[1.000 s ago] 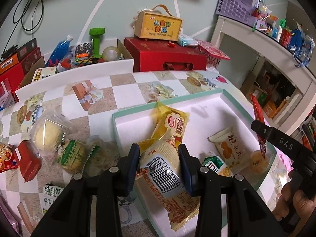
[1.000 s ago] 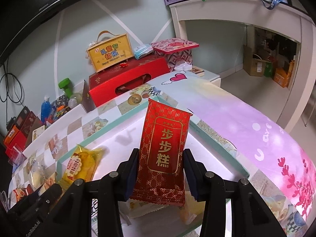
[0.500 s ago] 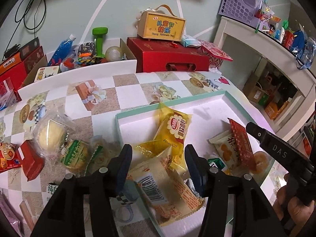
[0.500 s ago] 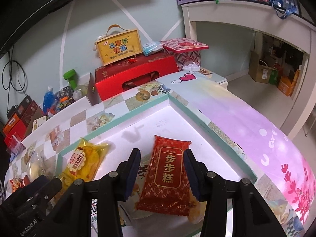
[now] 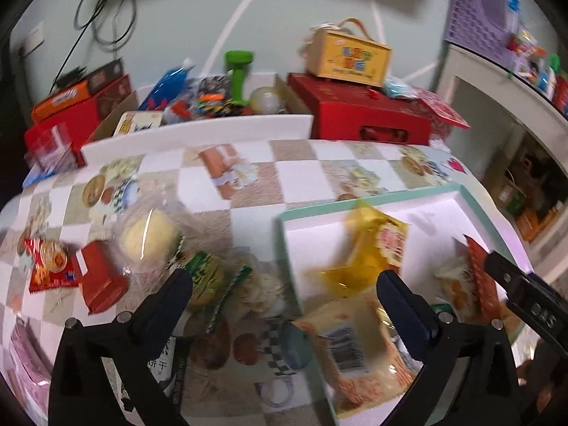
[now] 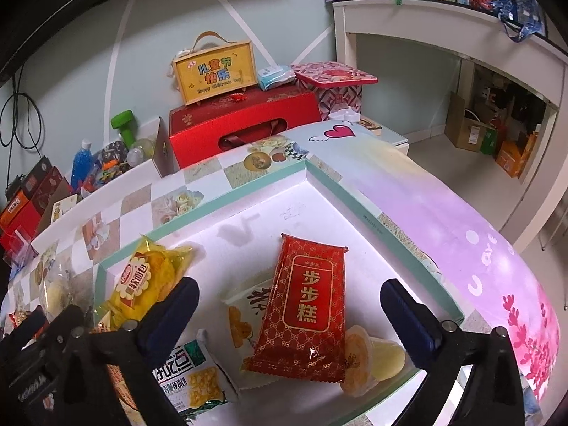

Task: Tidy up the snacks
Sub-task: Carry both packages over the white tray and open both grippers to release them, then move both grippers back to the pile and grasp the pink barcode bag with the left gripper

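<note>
A: Where do the snacks lie, and why there?

B: Most lie in the tray (image 6: 248,200), a shallow white box with a green rim that serves as the collecting place. The red pack (image 6: 301,312) rests flat on top of a white pack (image 6: 245,305) and partly over a jelly cup (image 6: 369,358); the yellow bread pack (image 6: 149,280) lies by the near-left corner. The loose overlap suggests each item is dropped in rather than arranged.

A: And the orange pack?

B: The orange pack (image 5: 358,348), barcode up, lies just inside the tray's near rim in the left wrist view, which is blurred.

A: What are the jaws doing?

B: Both sets are opening and stand wide. The right gripper (image 6: 289,305) has the red pack between its jaws, yet the pads are clear of it, so the pack rests on the pile alone. The left gripper (image 5: 284,291) straddles the tray rim; the orange pack lies low between its jaws, untouched.

A: What remains outside?

B: Several snacks sit on the checked table (image 5: 301,163), left of the tray: a pale bun (image 5: 149,238), a green pack (image 5: 206,277), a red box (image 5: 101,277) and a red bag (image 5: 46,259). The task therefore looks only partly done.

A: Why does the left gripper sit toward that side?

B: Probably because the unsorted snacks are nearest to it, though the next target cannot be told.
</note>
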`<state>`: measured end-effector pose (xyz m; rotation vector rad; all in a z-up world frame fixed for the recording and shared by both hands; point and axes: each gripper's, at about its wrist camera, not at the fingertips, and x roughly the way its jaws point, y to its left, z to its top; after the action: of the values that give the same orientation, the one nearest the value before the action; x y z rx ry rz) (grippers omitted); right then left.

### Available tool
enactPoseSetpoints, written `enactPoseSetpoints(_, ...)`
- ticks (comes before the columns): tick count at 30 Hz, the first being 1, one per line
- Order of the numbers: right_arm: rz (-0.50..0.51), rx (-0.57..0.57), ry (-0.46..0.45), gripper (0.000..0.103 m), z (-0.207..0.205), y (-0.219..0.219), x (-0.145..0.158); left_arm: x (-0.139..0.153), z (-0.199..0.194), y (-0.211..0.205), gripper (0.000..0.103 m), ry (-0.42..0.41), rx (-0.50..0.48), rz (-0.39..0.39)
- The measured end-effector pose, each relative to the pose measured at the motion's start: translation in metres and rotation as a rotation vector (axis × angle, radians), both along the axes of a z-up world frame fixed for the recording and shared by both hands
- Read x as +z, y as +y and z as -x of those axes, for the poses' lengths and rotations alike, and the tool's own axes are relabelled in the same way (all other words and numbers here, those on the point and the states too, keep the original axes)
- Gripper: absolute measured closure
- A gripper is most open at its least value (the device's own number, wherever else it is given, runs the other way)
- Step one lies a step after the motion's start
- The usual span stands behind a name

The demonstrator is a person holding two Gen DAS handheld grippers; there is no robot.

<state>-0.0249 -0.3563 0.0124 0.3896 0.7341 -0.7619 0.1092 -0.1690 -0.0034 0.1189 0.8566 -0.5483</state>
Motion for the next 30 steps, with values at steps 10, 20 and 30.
enactPoseSetpoints(10, 0.045, 0.041, -0.018, 0.0, -0.006, 0.016, 0.006, -0.008, -0.012, 0.012, 0.0, 0.012, 0.076, 0.032)
enactPoseSetpoints(20, 0.085, 0.094, -0.028, 0.0, -0.015, 0.04, 0.022, 0.004, -0.016, 0.036, 0.0, 0.027, 0.105, 0.085)
enactPoseSetpoints(30, -0.024, 0.249, -0.119, 0.0, -0.043, 0.088, 0.029, 0.008, -0.013, 0.094, 0.0, 0.039, 0.172, 0.011)
